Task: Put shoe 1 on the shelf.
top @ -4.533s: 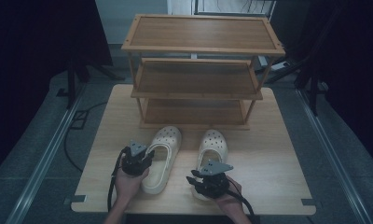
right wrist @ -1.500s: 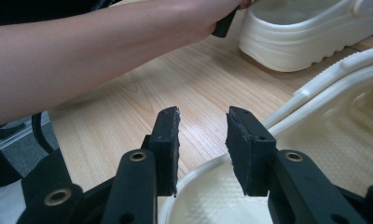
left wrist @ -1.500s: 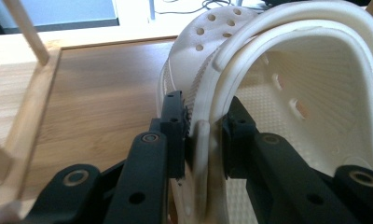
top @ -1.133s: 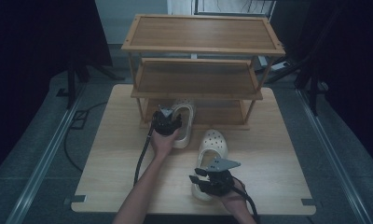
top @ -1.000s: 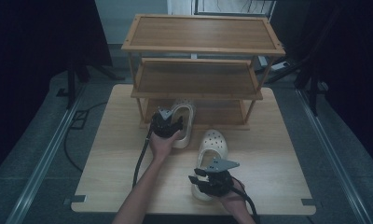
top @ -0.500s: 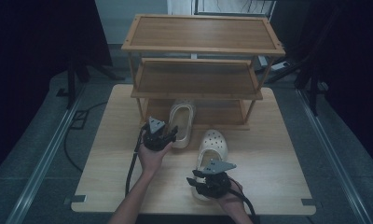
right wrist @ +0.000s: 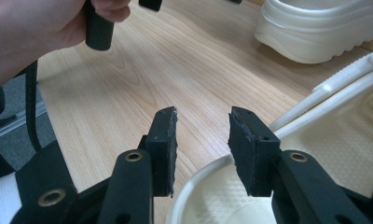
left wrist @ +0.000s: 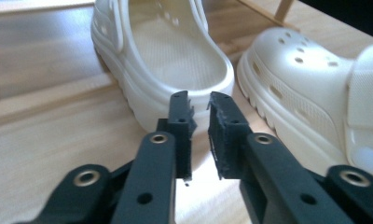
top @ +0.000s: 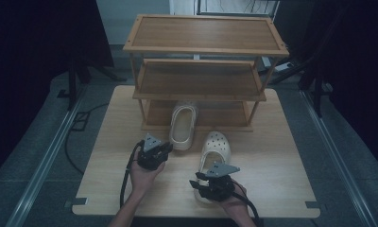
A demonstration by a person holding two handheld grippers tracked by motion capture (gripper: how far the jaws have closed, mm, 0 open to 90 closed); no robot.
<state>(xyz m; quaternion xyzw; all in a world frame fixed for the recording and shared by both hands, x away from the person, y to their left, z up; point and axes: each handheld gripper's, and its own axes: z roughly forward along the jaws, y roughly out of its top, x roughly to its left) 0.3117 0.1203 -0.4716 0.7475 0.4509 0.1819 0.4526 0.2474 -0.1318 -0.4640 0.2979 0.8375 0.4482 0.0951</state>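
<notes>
A cream clog (top: 182,125) lies with its toe on the bottom shelf of a wooden shoe rack (top: 201,47) and its heel out on the table. My left gripper (top: 154,151) sits just behind that heel (left wrist: 175,79). Its jaws have just been closing and now stand almost together with nothing between them (left wrist: 201,100). The second clog (top: 216,146) lies on the table to the right (left wrist: 306,88). My right gripper (top: 215,182) is at its heel, open, with the heel rim (right wrist: 208,177) low between the jaws (right wrist: 203,116) and not pressed.
The rack has three shelves, and the top two are bare. The light wooden table (top: 281,161) spreads to both sides of the clogs. The left hand (right wrist: 35,28) and its cable hang close by in the right gripper view. Dark floor and rails surround the table.
The left gripper has let go of the clog at the bottom shelf, pulled back toward the person and closed its jaws. The right gripper and its clog have stayed put.
</notes>
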